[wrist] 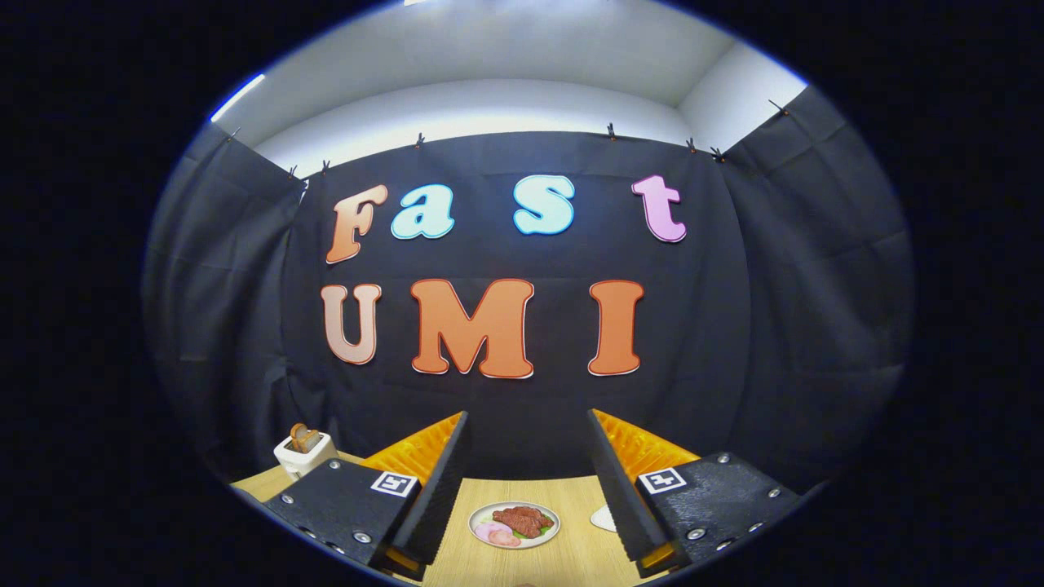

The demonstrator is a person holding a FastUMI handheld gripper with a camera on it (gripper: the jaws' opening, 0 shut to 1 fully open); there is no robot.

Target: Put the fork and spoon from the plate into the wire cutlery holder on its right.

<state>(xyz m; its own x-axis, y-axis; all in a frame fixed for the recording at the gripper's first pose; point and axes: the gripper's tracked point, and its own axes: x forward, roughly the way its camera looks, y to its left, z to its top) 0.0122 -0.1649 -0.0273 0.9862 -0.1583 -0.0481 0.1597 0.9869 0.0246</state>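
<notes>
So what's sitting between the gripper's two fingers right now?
In the gripper view, the open gripper frames a plate of food on the wooden table, lying apart from both fingers.

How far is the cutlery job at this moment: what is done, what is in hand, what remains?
Nothing looks done yet. The gripper is open and holds nothing, raised above the wooden table. Between its fingers lies a plate of food; a white toaster stands beyond the left finger. Fork, spoon and wire holder cannot be made out here, so finding, picking and placing both remain.
</notes>
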